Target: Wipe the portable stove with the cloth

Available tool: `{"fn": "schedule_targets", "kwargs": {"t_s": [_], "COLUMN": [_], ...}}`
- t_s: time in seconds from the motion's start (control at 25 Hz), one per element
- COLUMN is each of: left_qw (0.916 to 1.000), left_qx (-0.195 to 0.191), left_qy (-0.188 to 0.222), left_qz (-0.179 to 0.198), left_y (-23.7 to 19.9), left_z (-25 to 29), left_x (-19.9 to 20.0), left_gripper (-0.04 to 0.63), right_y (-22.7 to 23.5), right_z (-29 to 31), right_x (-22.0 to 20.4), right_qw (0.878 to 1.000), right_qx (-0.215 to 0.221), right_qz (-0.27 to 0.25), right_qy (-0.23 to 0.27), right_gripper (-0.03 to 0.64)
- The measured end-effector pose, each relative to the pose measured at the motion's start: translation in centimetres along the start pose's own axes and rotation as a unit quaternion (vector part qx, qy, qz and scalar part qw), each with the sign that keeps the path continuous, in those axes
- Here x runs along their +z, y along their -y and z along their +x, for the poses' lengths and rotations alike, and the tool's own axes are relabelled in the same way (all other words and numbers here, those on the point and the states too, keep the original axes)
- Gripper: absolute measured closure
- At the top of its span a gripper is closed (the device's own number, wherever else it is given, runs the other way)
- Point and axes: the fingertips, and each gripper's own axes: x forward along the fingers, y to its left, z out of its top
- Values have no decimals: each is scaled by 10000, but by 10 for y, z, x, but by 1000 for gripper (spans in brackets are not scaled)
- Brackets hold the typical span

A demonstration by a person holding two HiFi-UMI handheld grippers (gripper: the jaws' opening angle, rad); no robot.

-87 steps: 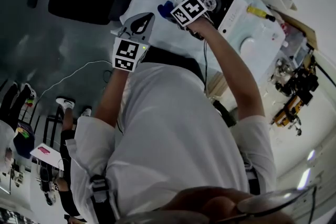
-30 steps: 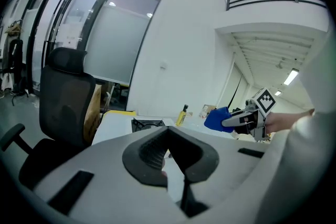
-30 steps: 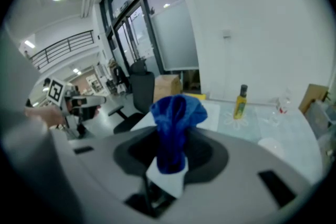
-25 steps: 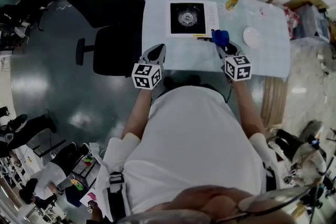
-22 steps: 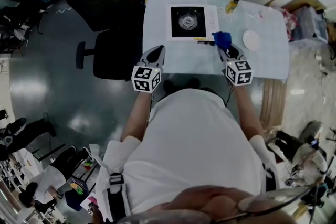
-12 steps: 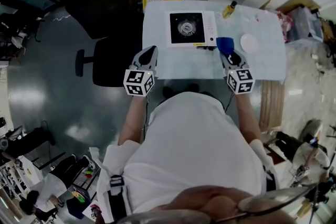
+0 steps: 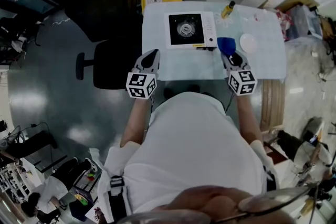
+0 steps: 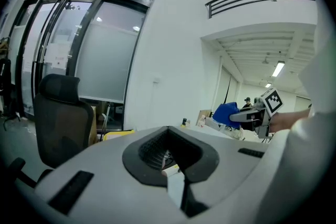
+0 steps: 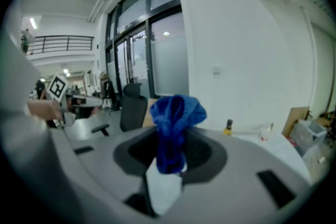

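Pinching a gathered fold of the blue cloth point(image 9: 176, 113), our right tool point(image 9: 167, 168) is closed firmly on it, and the free fabric bunches up above the tips. We judge the cloth soft, light and limp. It will drape rather than keep a shape, so a hold on the bunched middle, as now, leaves loose fabric to press flat. It is not fragile, and a shallow pinch slipping loose is our only worry. Our left tool point(image 8: 176, 168) has its jaws together with nothing between them, and in the head view it hangs by the near left corner of the counter point(image 7: 257, 63). There the right tool and cloth sit over the counter just beside the right edge of the portable stove point(image 7: 186, 29); whether the cloth touches anything below, we cannot tell. The stove lies flat toward the far side, its burner in the middle. We judge it rigid and heavy enough to stay put under wiping, though the raised burner could snag the cloth.
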Motion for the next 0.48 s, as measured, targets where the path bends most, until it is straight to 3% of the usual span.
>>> {"fn": "schedule_targets", "kwargs": {"t_s": [0.48], "left_qw": [10000], "left_qx": [-66], "left_qy": [-12], "left_qz": [-20], "left_y": [3], "left_z": [2], "left_x": [-4], "left_gripper": [565], "right_y": [-4], "right_z": [-3], "right_x": [1], "right_qw": [10000], "right_qx": [4], "right_qz": [7], "right_qy": [6], "right_gripper": [488]}}
